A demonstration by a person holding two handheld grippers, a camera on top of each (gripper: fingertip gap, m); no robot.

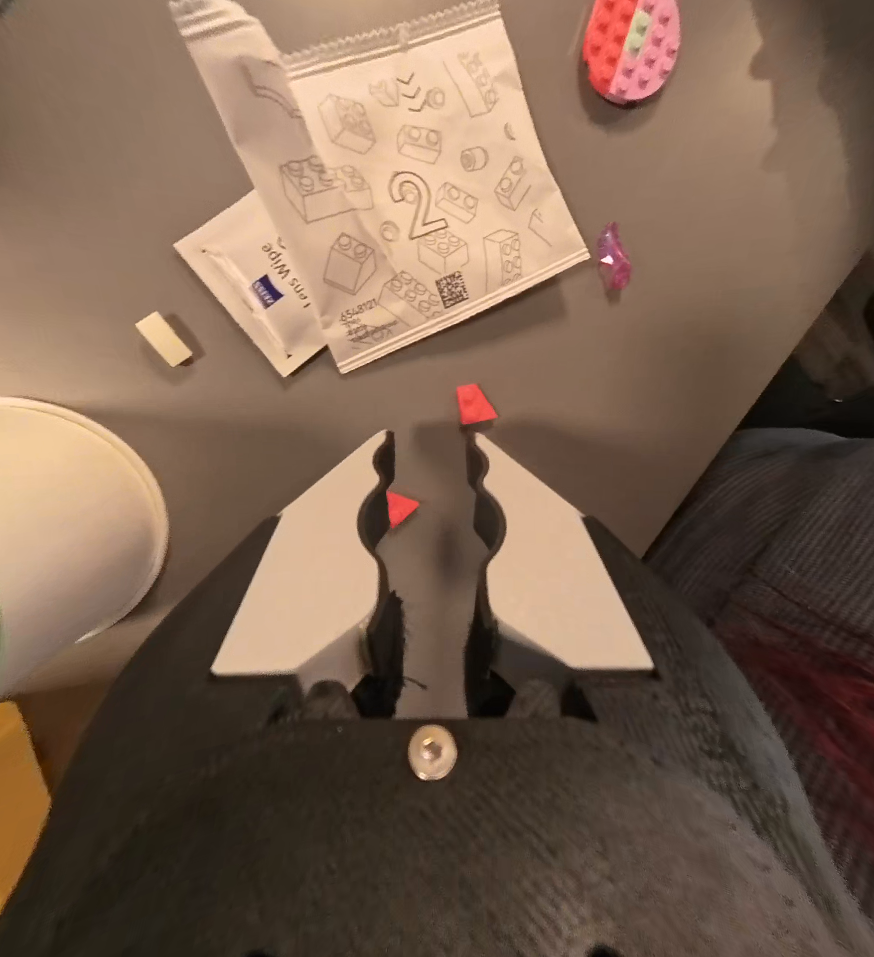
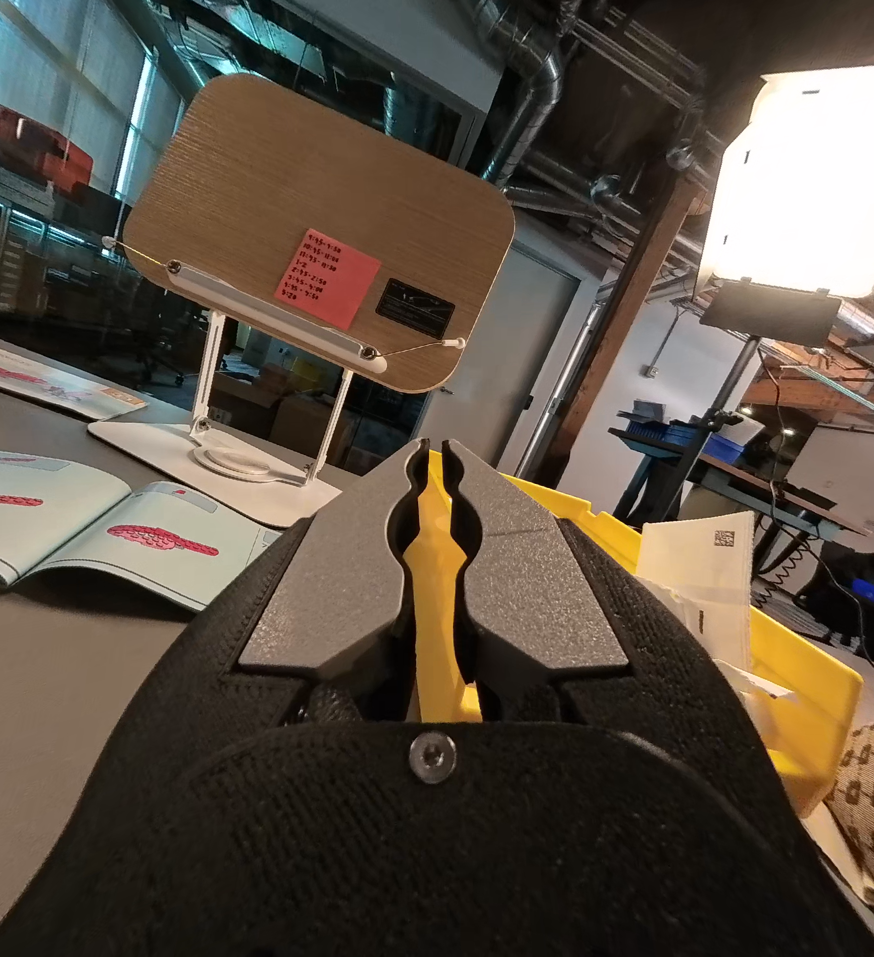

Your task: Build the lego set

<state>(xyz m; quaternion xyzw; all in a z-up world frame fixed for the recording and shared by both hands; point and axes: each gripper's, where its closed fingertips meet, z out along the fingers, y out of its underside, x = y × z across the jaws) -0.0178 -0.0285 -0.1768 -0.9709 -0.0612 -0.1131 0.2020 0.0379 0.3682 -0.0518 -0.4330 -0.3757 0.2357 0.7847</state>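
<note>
Grey counter (image 1: 88, 155) under the left gripper (image 1: 428, 437), fingers spread, nothing pinched. Ahead of the tips, a white printed bag (image 1: 414, 197); beyond and right, a red-and-pink studded plate (image 1: 631, 49). Just off the right fingertip, a red wedge piece (image 1: 476, 405); between the fingers, unpressed, a second red piece (image 1: 399, 508). Right gripper (image 2: 435, 443): fingers nearly pressed together, bare, over a yellow bin (image 2: 807, 683).

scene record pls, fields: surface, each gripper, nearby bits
surface: grey table
left gripper: open, nothing held, above the table; one red piece seen between its fingers, another red piece just past the tips
right gripper: nearly shut, nothing between the tips; yellow bin behind
nearby bits: printed paper bag, cream tile, open booklet
</note>
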